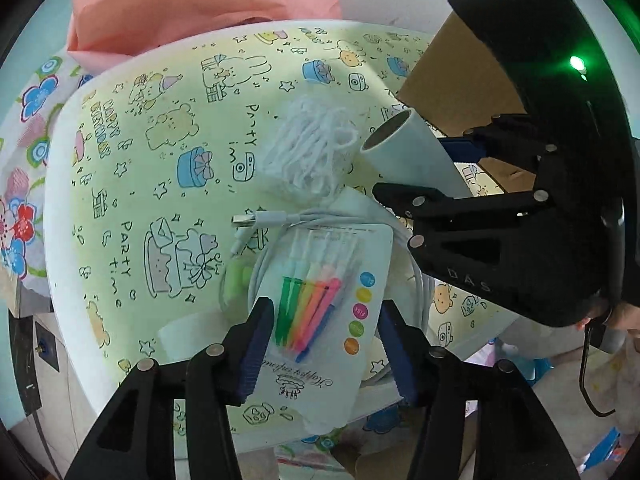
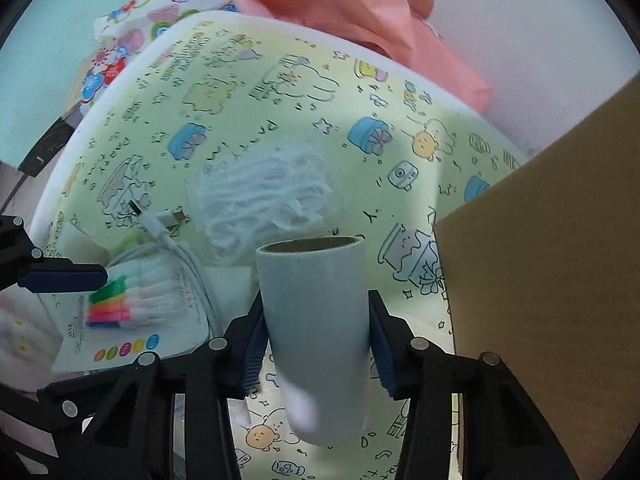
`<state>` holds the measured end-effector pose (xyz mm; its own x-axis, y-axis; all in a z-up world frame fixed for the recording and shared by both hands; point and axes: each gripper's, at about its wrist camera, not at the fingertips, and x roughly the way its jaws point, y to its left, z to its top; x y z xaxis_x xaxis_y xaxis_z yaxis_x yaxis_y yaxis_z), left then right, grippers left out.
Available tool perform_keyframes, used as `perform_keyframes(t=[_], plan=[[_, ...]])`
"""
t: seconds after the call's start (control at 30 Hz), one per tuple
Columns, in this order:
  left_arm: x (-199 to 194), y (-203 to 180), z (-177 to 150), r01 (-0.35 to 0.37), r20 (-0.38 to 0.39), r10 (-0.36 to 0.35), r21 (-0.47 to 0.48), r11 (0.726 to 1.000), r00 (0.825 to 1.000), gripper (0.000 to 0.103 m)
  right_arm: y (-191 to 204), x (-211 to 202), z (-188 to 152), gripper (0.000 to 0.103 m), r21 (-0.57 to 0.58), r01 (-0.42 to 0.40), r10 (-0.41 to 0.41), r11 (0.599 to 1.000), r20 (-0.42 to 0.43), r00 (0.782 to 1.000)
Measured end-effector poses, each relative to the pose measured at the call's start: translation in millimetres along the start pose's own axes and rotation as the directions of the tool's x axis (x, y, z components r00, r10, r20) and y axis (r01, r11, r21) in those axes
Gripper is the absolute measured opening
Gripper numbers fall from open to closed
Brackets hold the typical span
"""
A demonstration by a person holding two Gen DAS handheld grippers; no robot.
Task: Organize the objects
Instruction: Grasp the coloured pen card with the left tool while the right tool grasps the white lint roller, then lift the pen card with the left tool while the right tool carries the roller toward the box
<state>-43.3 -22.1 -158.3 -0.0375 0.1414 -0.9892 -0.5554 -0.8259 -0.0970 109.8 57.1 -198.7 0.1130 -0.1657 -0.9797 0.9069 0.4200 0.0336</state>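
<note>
My left gripper (image 1: 326, 344) is open around a white pack of coloured candles (image 1: 320, 312) that lies on the yellow party-print table (image 1: 132, 184); the pads stand beside its edges. My right gripper (image 2: 316, 340) is shut on a pale grey-blue roll (image 2: 316, 320) and holds it above the table; the roll also shows in the left wrist view (image 1: 412, 152). A coiled white USB cable (image 1: 272, 220) lies under the candle pack. A bag of white string (image 1: 312, 148) lies beyond it, also in the right wrist view (image 2: 264, 200).
A brown cardboard box (image 2: 552, 280) stands at the right, close to the roll. A pink paper bag (image 1: 180, 8) sits past the table's far edge. A flower-print cloth (image 1: 24, 184) hangs on the left. A white tape roll (image 1: 192, 336) lies left of the candle pack.
</note>
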Motion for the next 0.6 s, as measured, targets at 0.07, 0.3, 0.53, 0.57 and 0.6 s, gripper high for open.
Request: perform_keyframes(t=[0.07, 0.3, 0.53, 0.57, 0.6], plan=[[-2, -2, 0, -0.008, 0.014, 0.008, 0.017, 1.000, 1.000, 0.054, -4, -3, -5, 0.049, 0.025, -0.017, 0.017, 1.000, 0.012, 1.000], [-15, -9, -8, 0.075, 0.046, -0.076, 0.018, 0.997, 0.996, 0.051, -18, -23, -11, 0.049, 0.083, -0.026, 0.023, 0.996, 0.045, 0.999], [-36, -19, -11, 0.065, 0.075, -0.066, 0.023, 0.998, 0.995, 0.051, -25, -47, -24, 0.048, 0.119, -0.041, 0.032, 0.992, 0.073, 0.997], [-38, -21, -9, 0.055, 0.083, -0.057, 0.024, 0.998, 0.995, 0.051, -25, -51, -25, 0.048, 0.120, -0.044, 0.034, 0.992, 0.080, 0.996], [-39, -23, -9, 0.049, 0.086, -0.051, 0.026, 0.998, 0.995, 0.051, -27, -56, -27, 0.048, 0.122, -0.048, 0.037, 0.991, 0.088, 0.995]])
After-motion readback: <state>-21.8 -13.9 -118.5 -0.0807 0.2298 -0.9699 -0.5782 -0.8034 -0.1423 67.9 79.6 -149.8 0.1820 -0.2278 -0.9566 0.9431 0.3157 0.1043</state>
